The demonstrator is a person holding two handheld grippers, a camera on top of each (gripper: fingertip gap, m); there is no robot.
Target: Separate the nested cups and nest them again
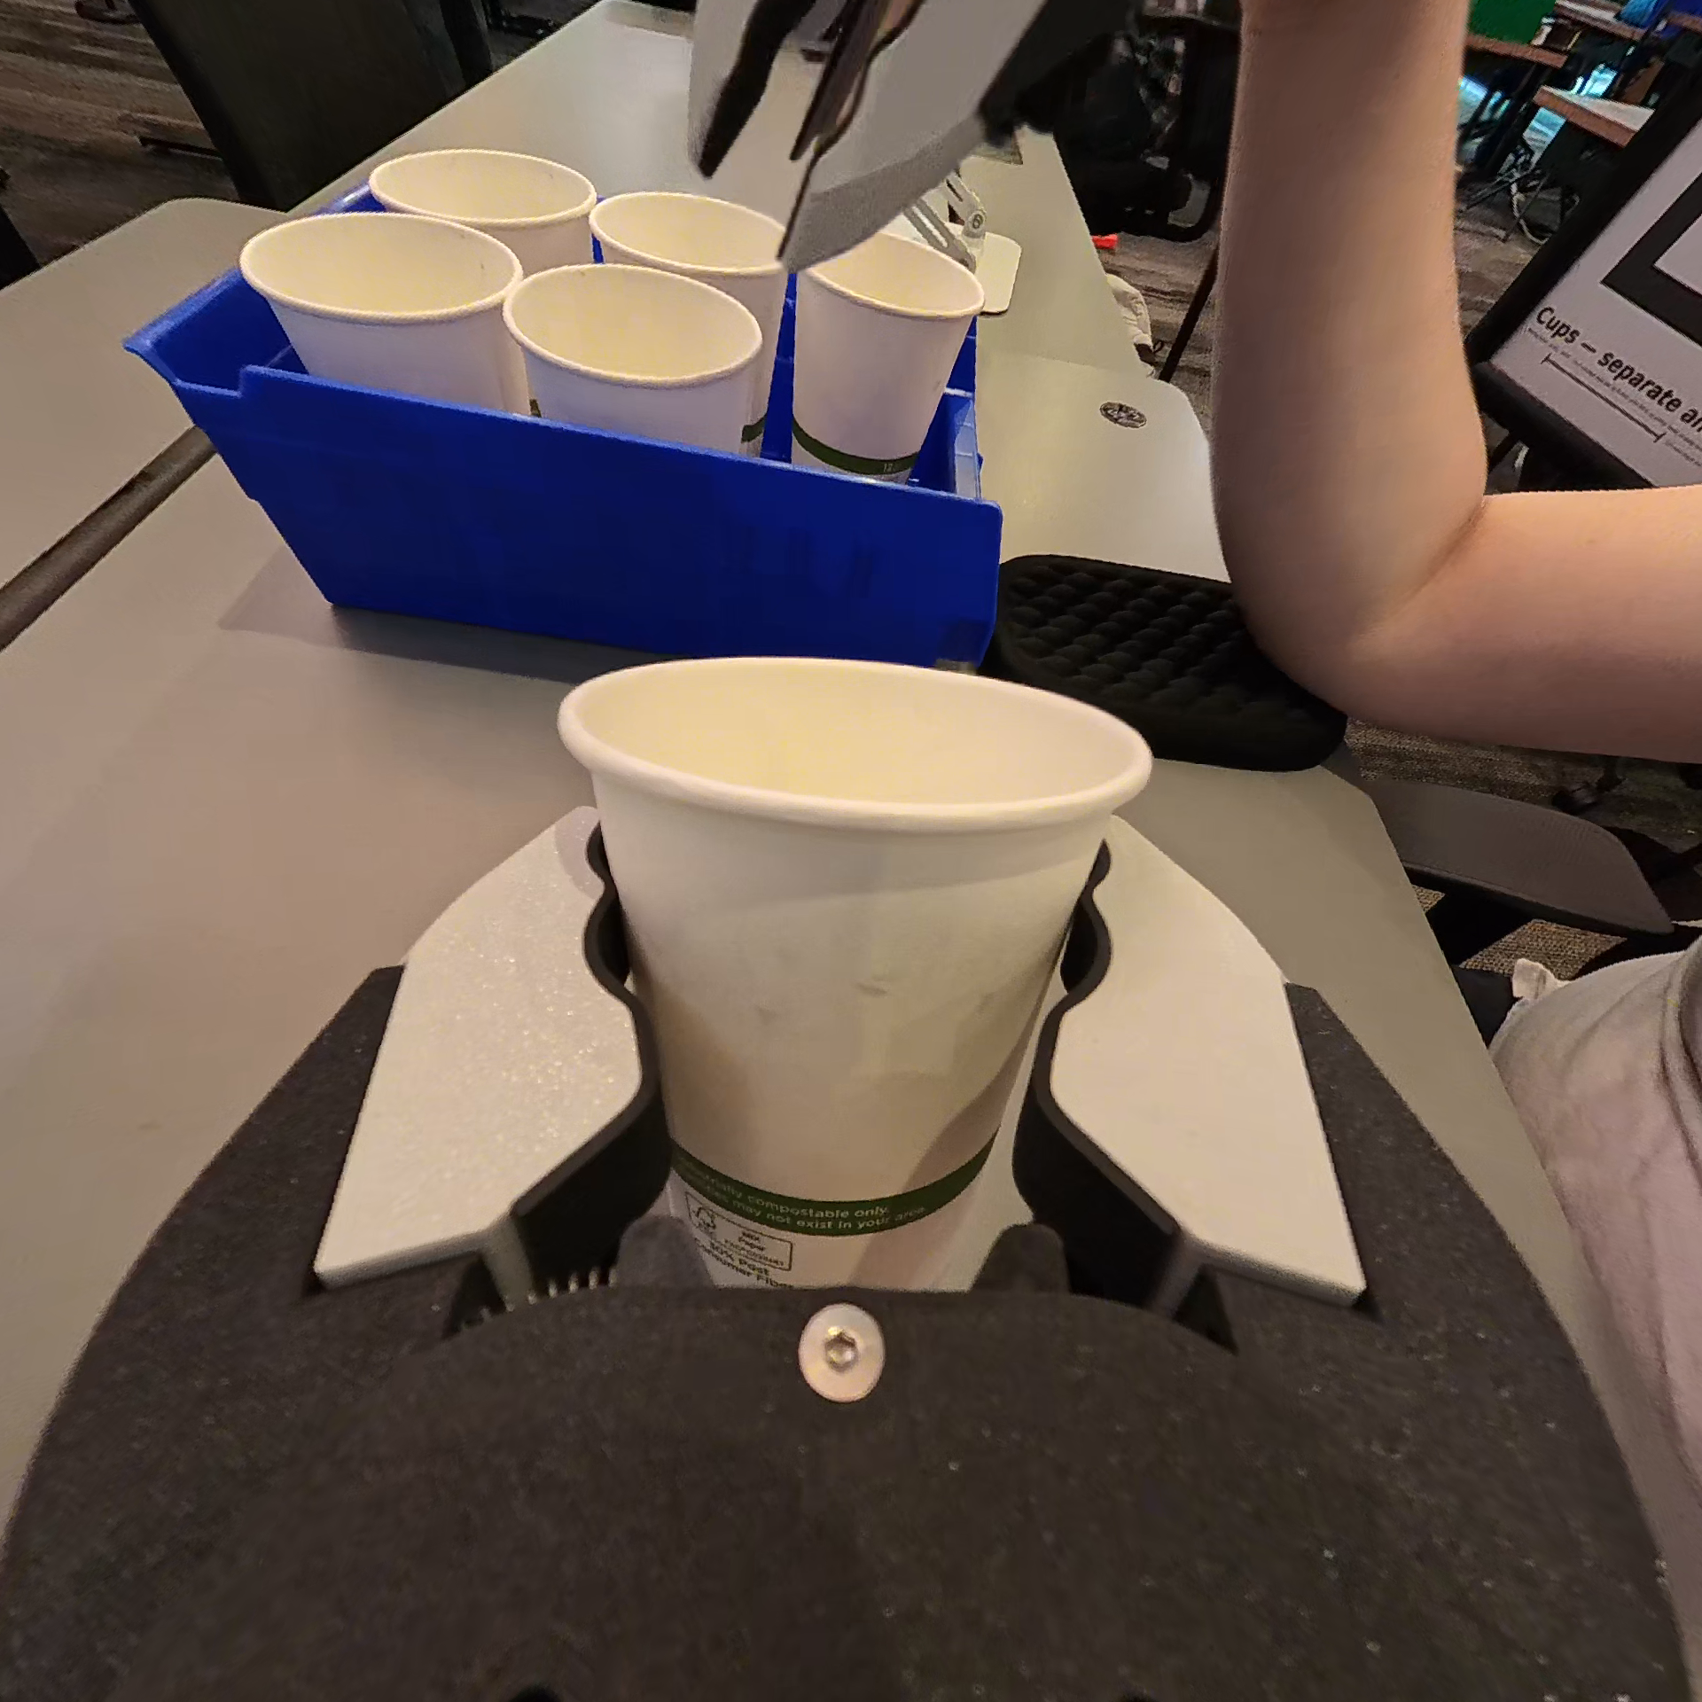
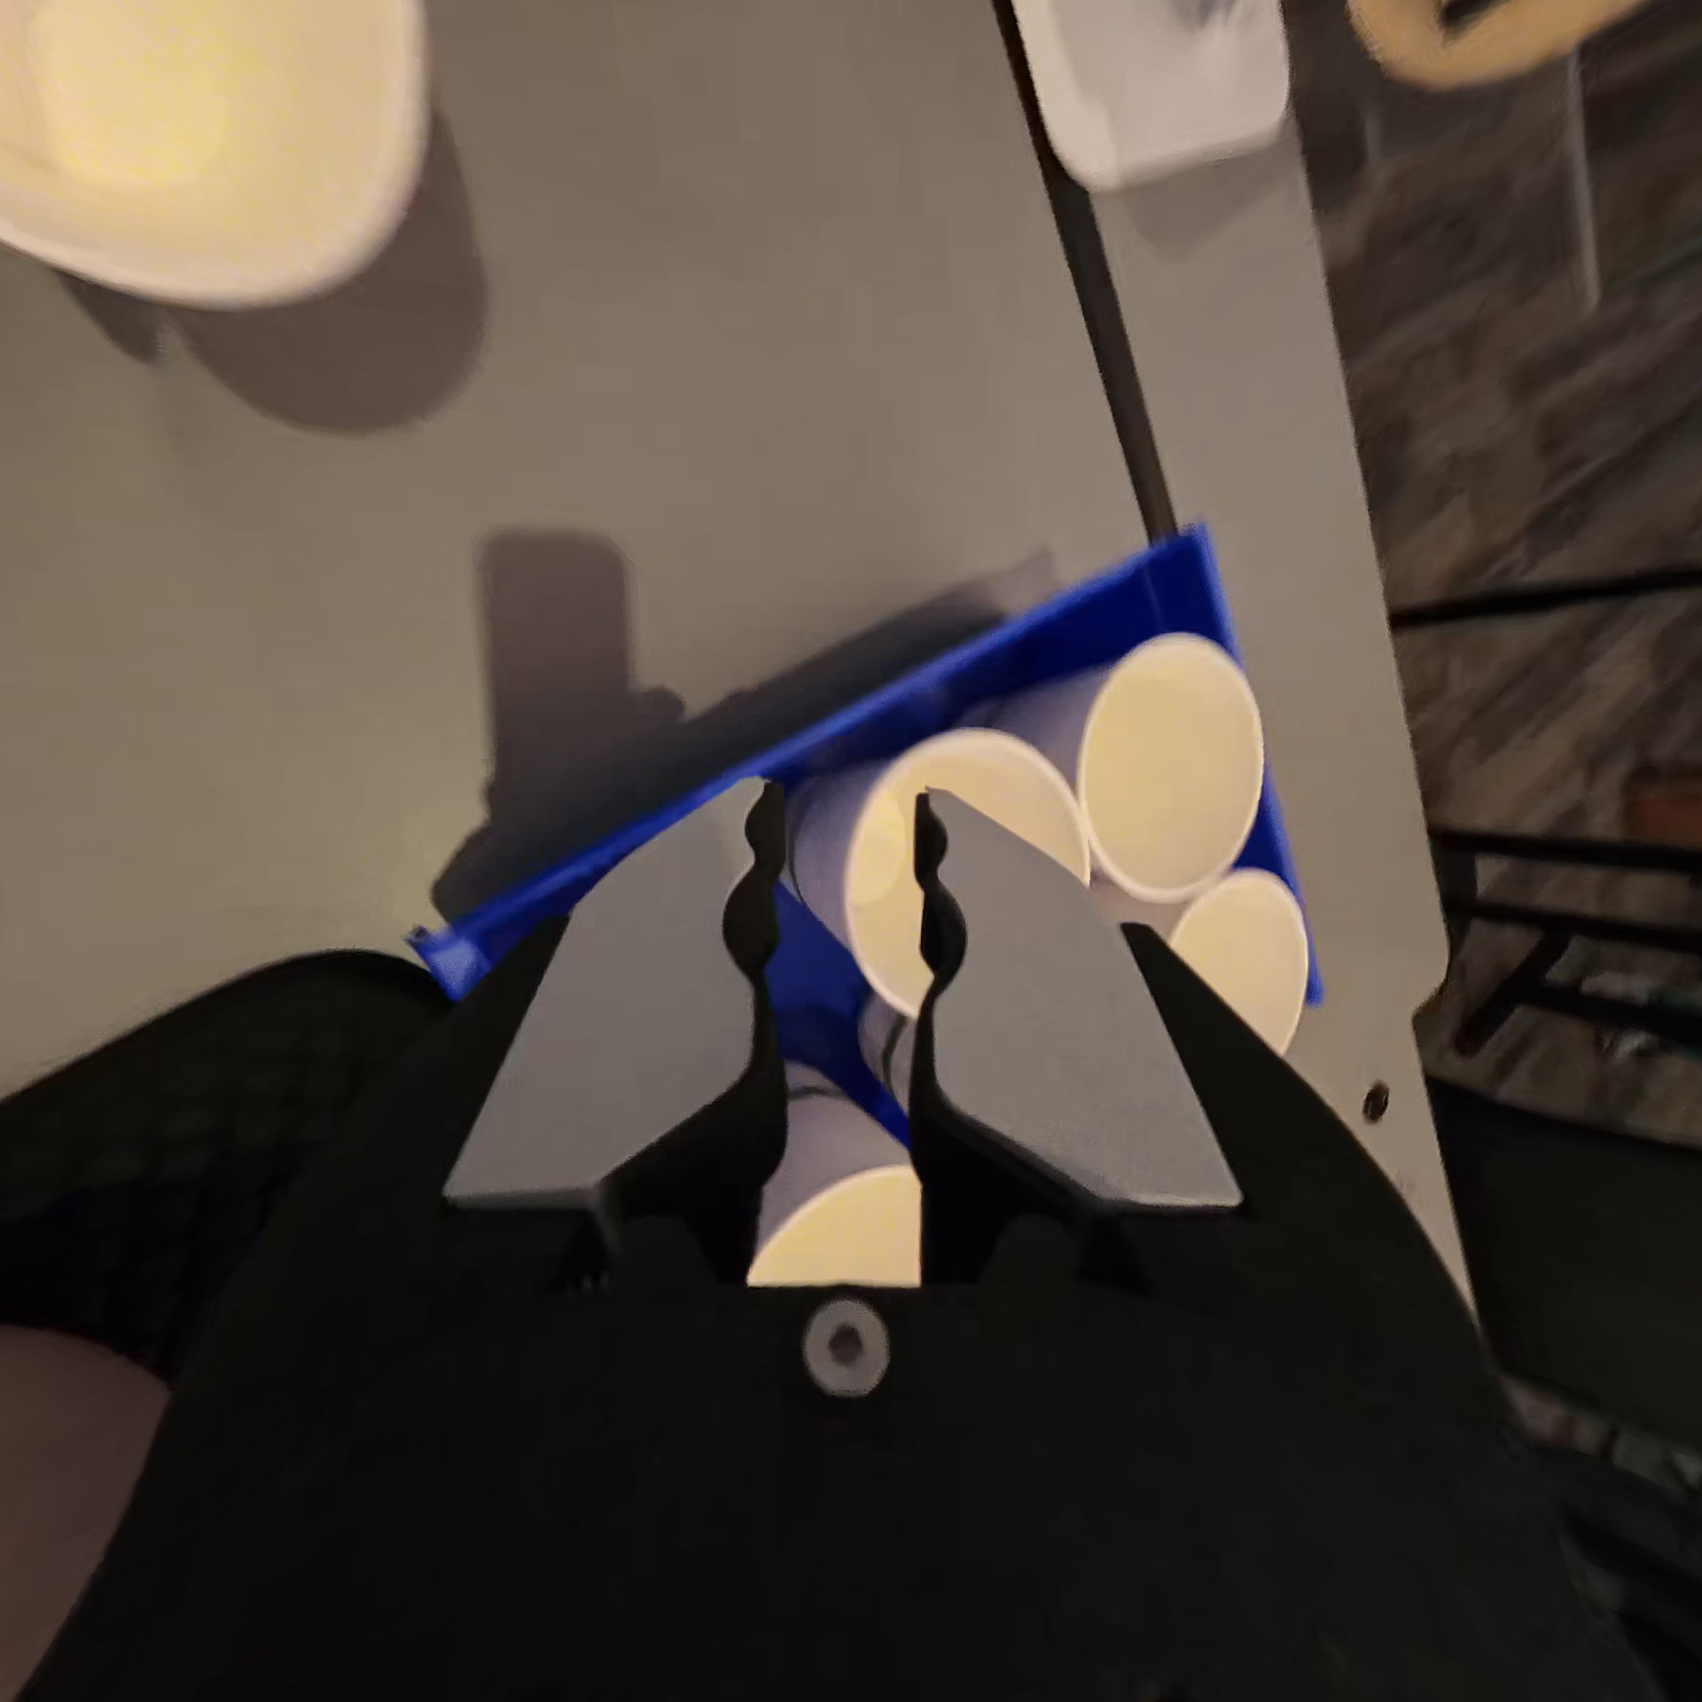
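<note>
The left tongs (image 1: 852, 995) pinch an upright white paper cup (image 1: 852, 921) above the grey worktop (image 1: 184, 875). Only this view shows five cups standing in the blue bin (image 1: 571, 525); the right tongs (image 2: 843, 801), slightly spread and empty, hover above them.

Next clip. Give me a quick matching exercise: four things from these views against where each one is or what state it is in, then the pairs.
Things:
1. held cup
2. blue bin
3. black mat
4. right gripper

States:
A. under the person's elbow
B. above the bin, holding nothing
C. clamped in the left gripper
D. on the table, with five cups in it

Pairs: 1-C, 2-D, 3-A, 4-B
</note>
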